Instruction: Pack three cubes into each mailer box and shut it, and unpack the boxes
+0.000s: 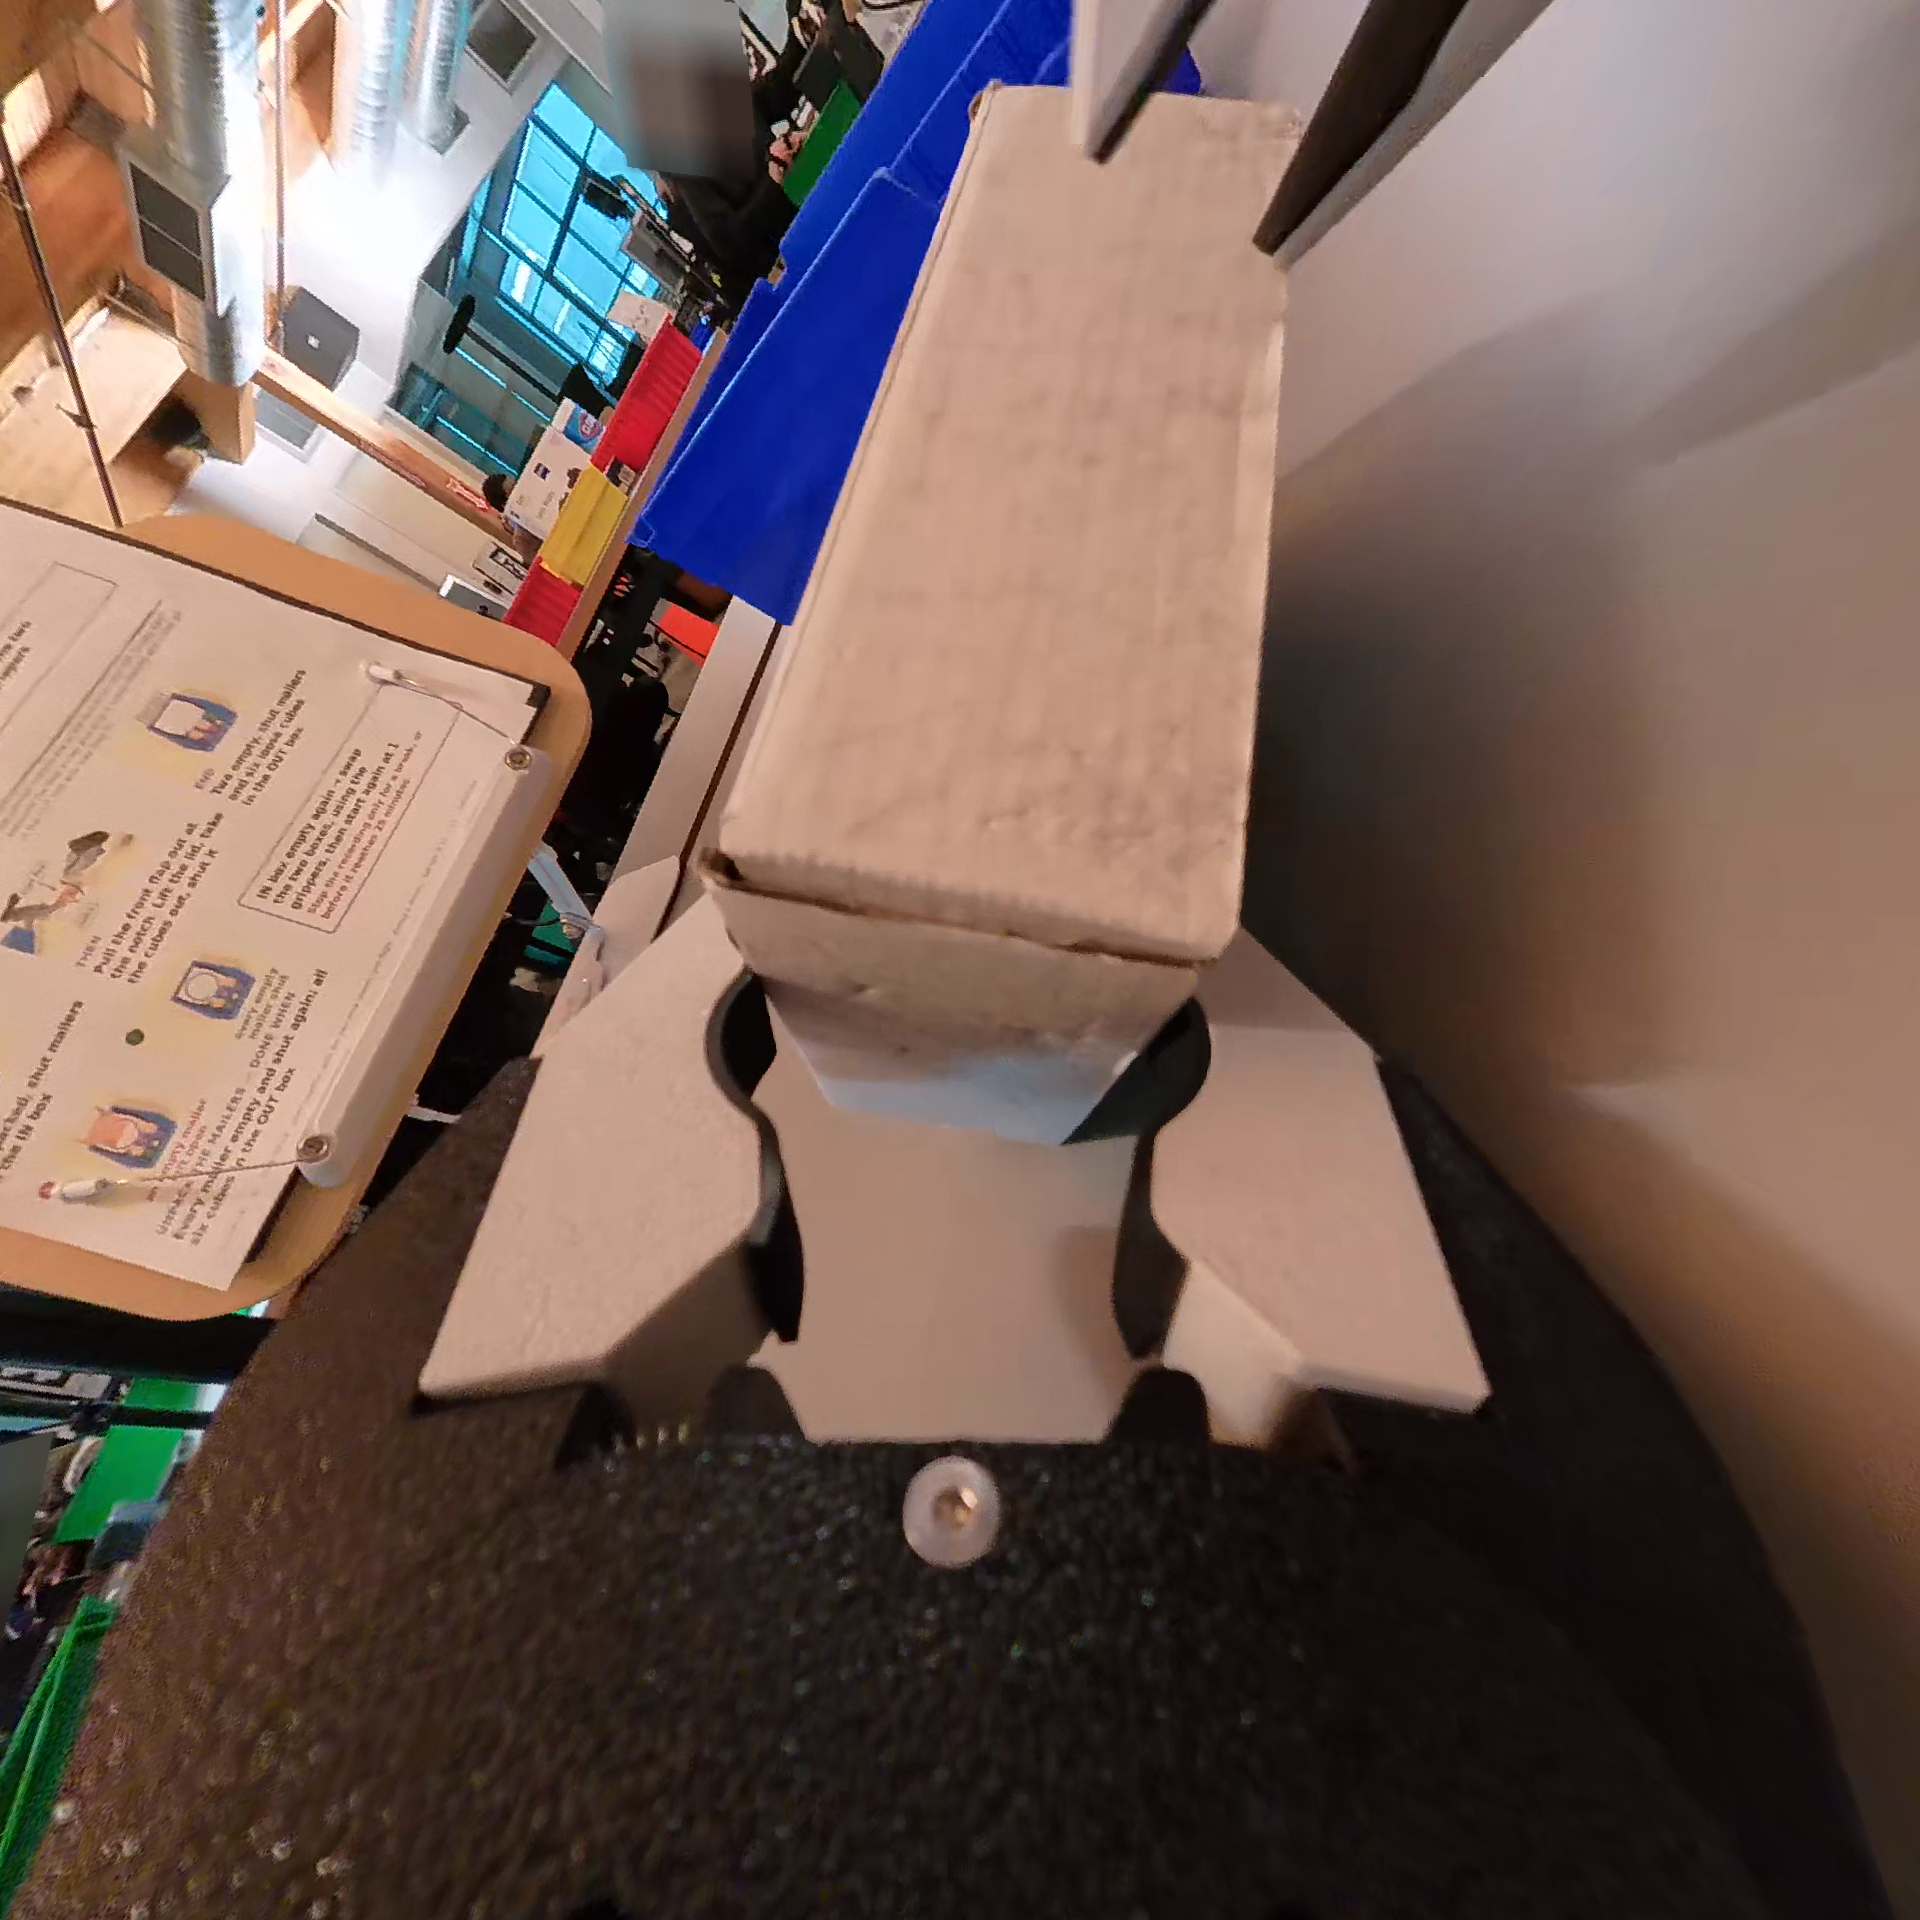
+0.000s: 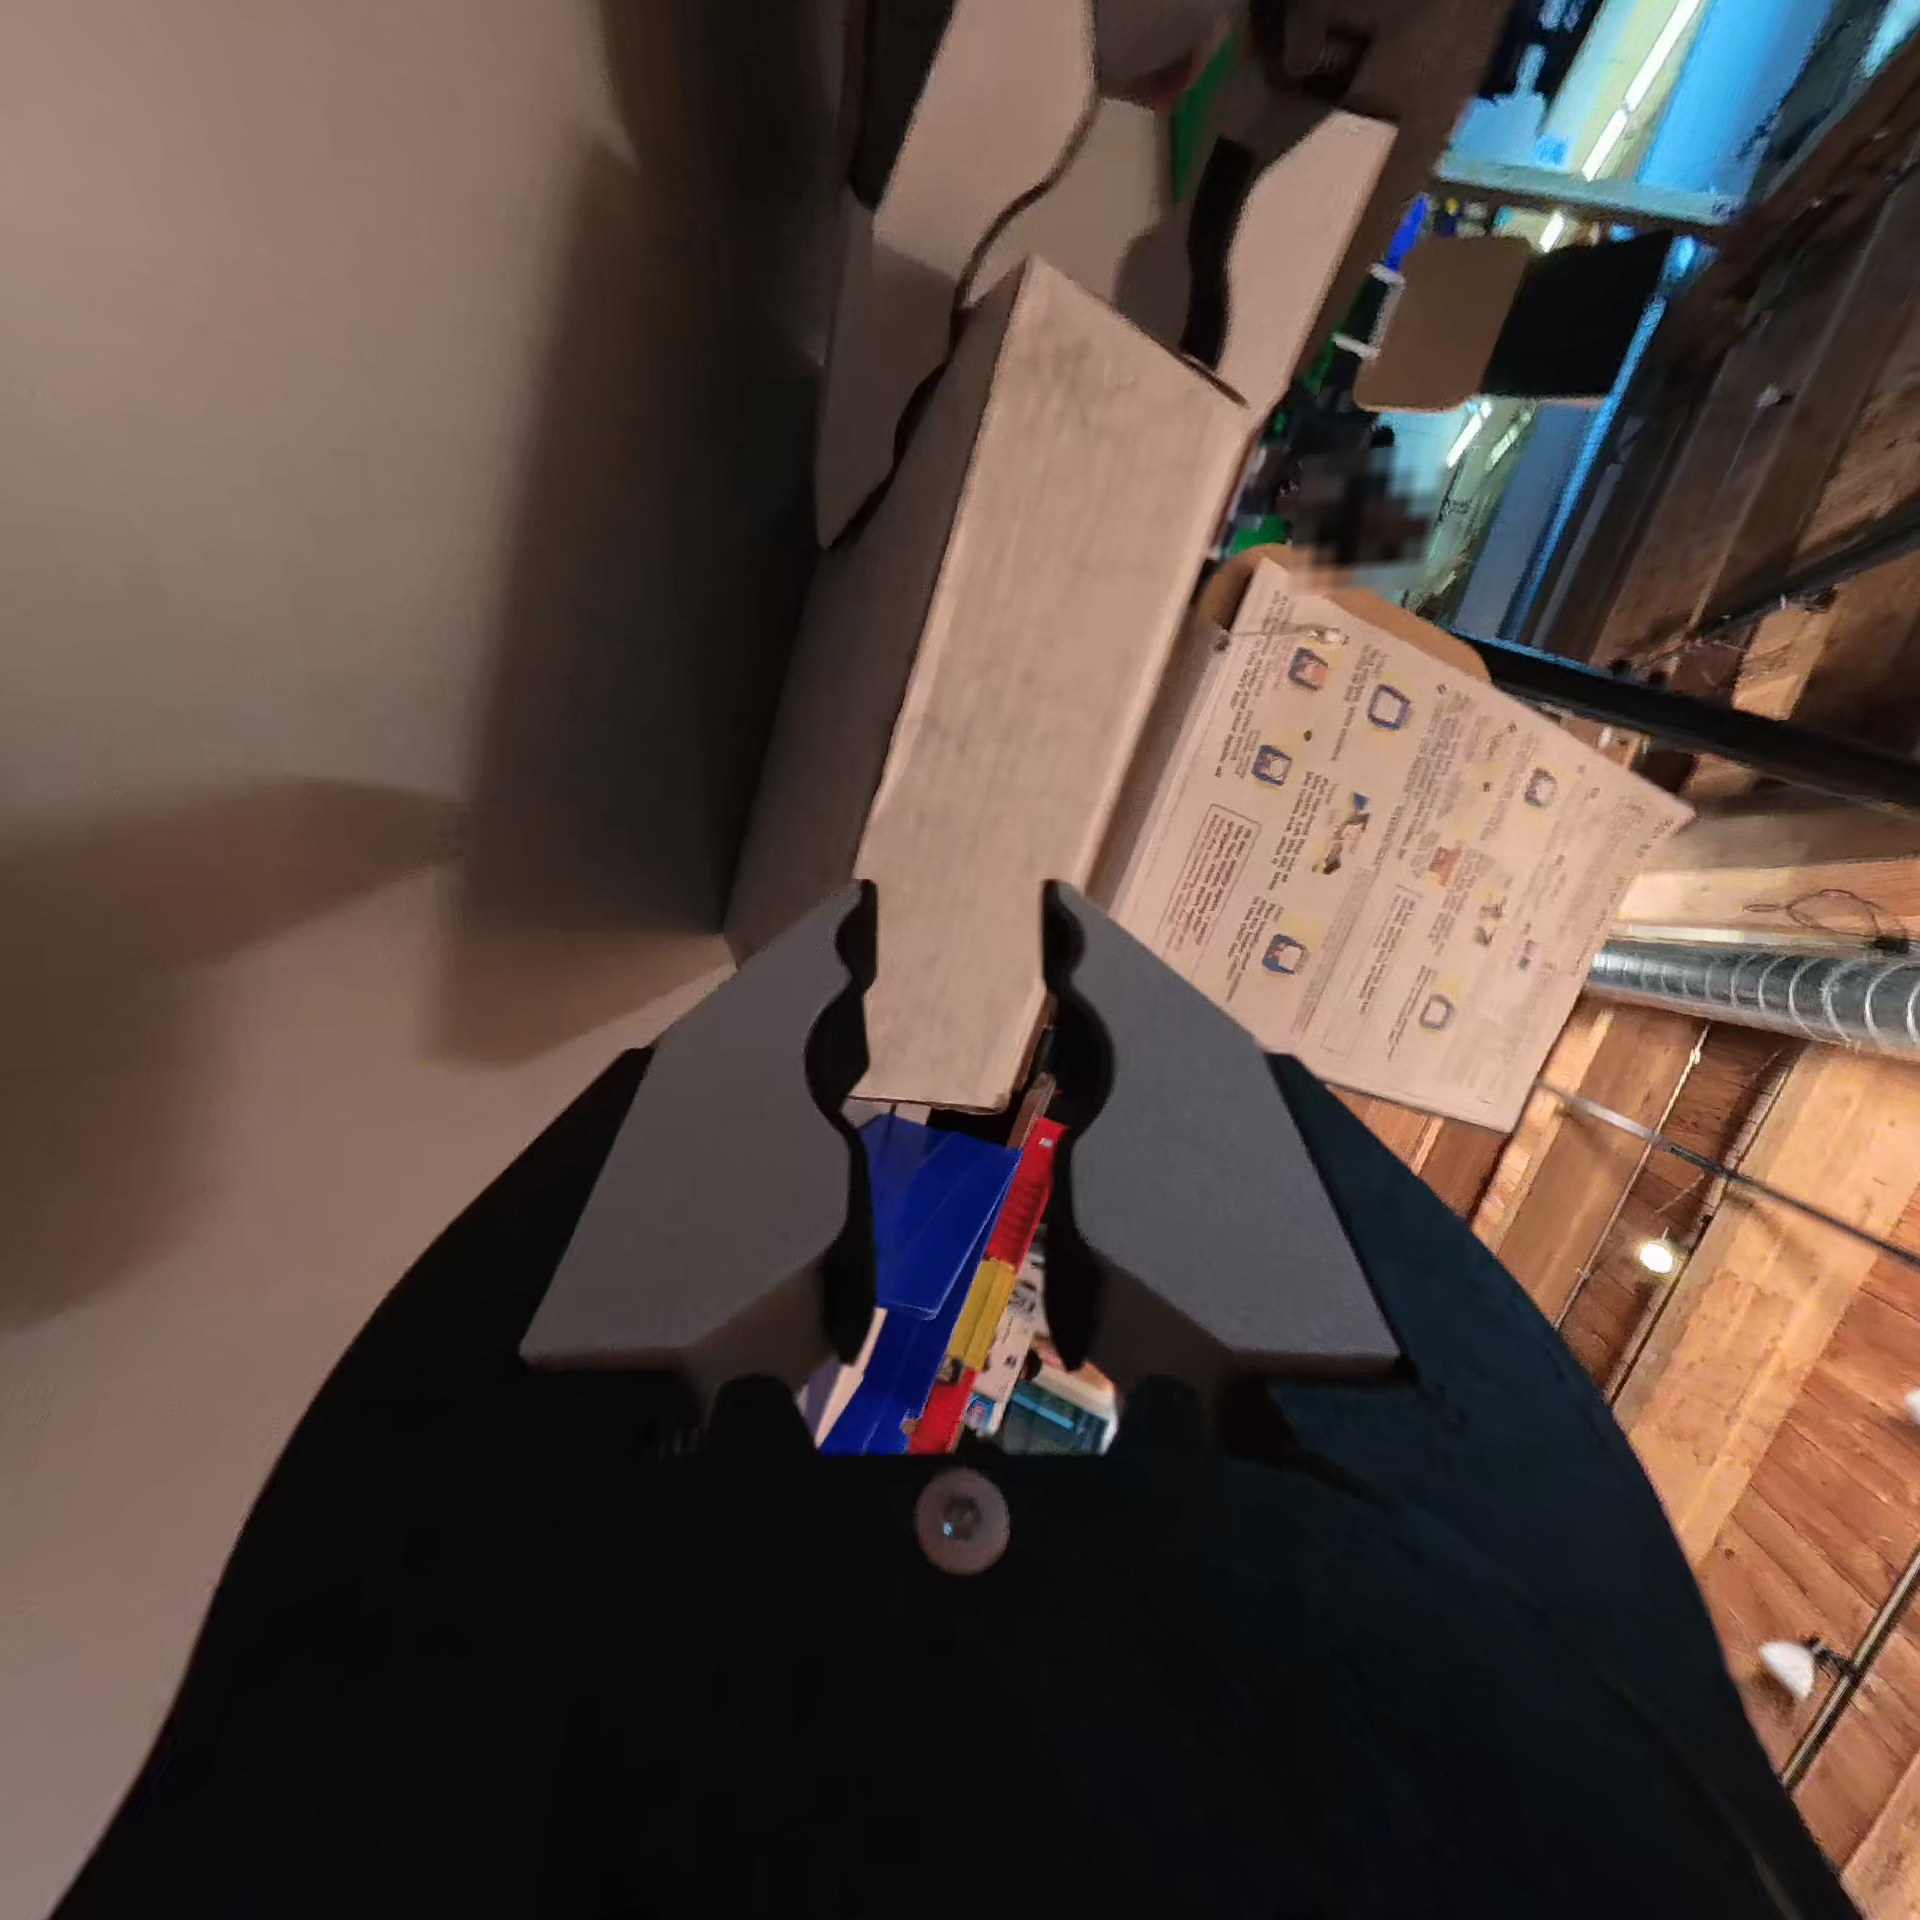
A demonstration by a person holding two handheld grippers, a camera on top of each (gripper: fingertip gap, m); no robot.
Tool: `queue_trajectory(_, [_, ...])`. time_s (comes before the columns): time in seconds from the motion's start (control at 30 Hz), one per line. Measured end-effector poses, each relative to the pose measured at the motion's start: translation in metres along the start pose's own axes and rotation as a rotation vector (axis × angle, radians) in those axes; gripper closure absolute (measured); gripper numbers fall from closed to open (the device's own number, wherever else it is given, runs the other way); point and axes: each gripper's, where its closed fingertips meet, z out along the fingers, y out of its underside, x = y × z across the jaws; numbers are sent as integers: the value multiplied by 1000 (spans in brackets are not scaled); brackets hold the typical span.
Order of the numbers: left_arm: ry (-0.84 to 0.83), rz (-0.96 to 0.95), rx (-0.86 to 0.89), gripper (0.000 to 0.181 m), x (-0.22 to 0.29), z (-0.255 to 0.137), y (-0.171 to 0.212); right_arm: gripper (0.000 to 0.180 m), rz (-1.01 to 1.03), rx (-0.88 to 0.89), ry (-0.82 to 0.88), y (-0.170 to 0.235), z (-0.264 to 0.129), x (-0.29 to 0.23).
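— Where was the mailer box (image 1: 1018,582) relative to the left gripper (image 1: 966,1091)?

— Straight ahead at 12 o'clock, its long axis running away along the fingers. The white jaws were clamped on its near end, lid closed.

— And the right gripper (image 2: 961,997)?

— In its own view the mailer box (image 2: 1039,665) lay at 12 o'clock too, the dark jaws astride the opposite end (whether they pinched or merely flanked it, I couldn't tell). The blue bins (image 1: 821,416) sat at 11 o'clock. Both ends being held, neither was nearer.
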Motion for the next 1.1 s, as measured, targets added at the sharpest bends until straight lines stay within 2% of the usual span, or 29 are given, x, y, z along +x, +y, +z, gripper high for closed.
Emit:
queue_trajectory(0.03, [4, -7, -4, 110, -1, 1, 0, 154, -29, 12, 5, 1, -1, 0])
queue_trajectory(0.3, [12, -13, -9, 110, -1, 2, 1, 138, -52, 31, 0, -3, 2, -8])
queue_trajectory(0.57, [22, -34, -40, 110, -3, -2, 6, 157, 24, 16, 35, 2, 3, -5])
queue_trajectory(0.83, [69, -37, -143, 110, -4, 3, 9, 171, 11, -38, 66, 10, -4, -5])
queue_trajectory(1.1, [120, -81, -182, 110, -7, 9, 10, 151, -9, -14, 189, 18, -2, 8])
